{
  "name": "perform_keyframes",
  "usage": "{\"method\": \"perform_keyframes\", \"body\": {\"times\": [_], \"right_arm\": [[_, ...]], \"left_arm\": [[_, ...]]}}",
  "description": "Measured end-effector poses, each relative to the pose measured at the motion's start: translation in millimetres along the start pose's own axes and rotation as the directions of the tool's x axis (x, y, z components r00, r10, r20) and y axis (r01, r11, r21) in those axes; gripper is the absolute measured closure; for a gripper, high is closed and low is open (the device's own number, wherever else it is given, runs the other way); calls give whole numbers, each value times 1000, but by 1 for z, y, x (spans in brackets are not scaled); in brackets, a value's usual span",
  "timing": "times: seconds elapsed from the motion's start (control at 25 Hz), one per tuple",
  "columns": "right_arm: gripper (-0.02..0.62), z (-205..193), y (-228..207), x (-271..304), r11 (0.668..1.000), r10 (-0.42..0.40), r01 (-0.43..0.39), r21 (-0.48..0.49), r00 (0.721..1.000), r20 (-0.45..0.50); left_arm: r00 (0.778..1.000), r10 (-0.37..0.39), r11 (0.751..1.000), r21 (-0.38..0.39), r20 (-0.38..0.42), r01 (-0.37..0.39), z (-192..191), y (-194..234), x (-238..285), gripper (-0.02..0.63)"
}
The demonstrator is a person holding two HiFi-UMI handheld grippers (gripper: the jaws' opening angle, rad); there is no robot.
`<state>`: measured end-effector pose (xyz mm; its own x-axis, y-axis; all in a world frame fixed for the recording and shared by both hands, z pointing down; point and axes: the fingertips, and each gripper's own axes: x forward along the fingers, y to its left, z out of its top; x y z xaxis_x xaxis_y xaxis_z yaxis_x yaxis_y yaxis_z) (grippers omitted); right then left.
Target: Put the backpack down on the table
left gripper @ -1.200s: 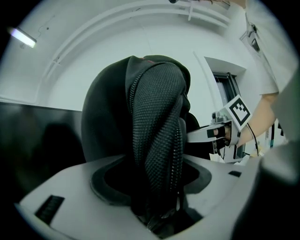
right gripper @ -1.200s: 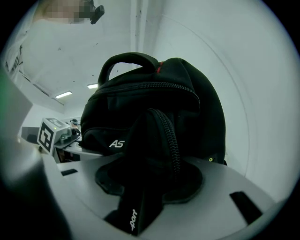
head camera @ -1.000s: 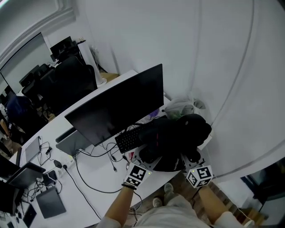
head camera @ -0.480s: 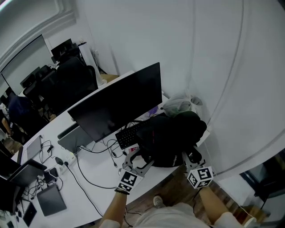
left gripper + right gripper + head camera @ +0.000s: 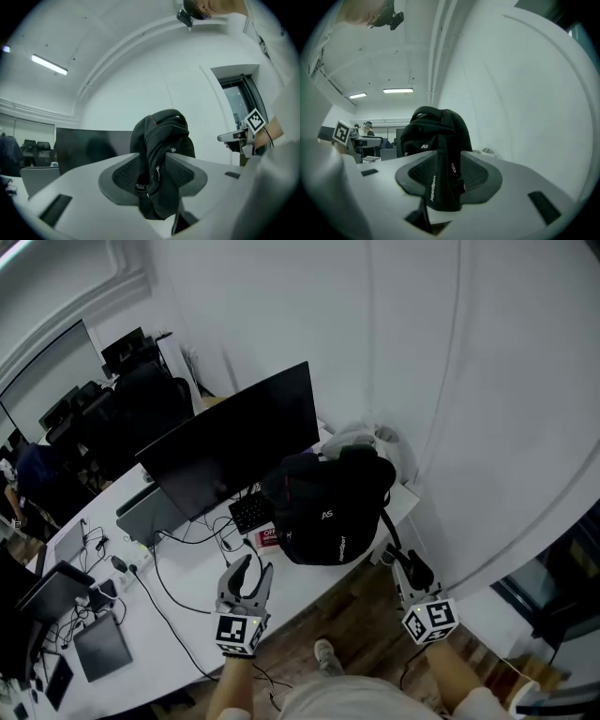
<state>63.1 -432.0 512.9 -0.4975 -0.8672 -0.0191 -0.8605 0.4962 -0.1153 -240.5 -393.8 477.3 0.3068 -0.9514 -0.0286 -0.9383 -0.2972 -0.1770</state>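
White table [image 5: 187,589] runs along a pale wall, and the work is done at its near right corner. The left gripper [image 5: 251,568] is held over the table's front part with its jaws spread wide and nothing between them. In its own view the backpack [image 5: 328,512] is only seen beyond the gap. The right gripper [image 5: 413,568] is held off the table's end, jaws likewise parted, with a shoulder strap [image 5: 432,183] hanging in the gap; no pinch on it is evident. Outward from both, the backpack is set upright with its base on the table. A crumpled white bag [image 5: 364,439] lies behind it, and a keyboard [image 5: 247,512] and a dark monitor [image 5: 230,442] are to its left.

The put-down is judged done in substance, and the release is the step in hand. Next, the right gripper needs to be drawn clear of the strap without the pack, which sits near the table's edge, being tugged off its base.

Half a second ago the left gripper was pressed at the pack's lower edge; now it is withdrawn and apart from it. The pack, slumped then, is seen standing taller with its logo face turned outward.
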Motion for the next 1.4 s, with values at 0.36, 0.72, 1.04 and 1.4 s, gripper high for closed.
{"method": "perform_keyframes", "body": {"times": [0.36, 0.72, 1.04, 1.4], "right_arm": [[537, 19, 6, -139, 1000, 13, -14, 25, 1000, 28], [563, 15, 36, -233, 996, 72, -72, 43, 997, 13], [563, 15, 57, -270, 993, 85, -87, 82, 996, 26], [563, 8, 116, -321, 996, 58, -58, 72, 998, 10]], "left_arm": [[990, 130, 990, -63, 54, -126, 33, -63, -107, 591], [986, 169, 985, -42, 10, -168, 44, -115, -212, 597], [986, 168, 985, -24, -18, -169, 45, -129, -262, 597], [996, 81, 985, -154, 37, -74, 64, -141, -322, 597]]}}
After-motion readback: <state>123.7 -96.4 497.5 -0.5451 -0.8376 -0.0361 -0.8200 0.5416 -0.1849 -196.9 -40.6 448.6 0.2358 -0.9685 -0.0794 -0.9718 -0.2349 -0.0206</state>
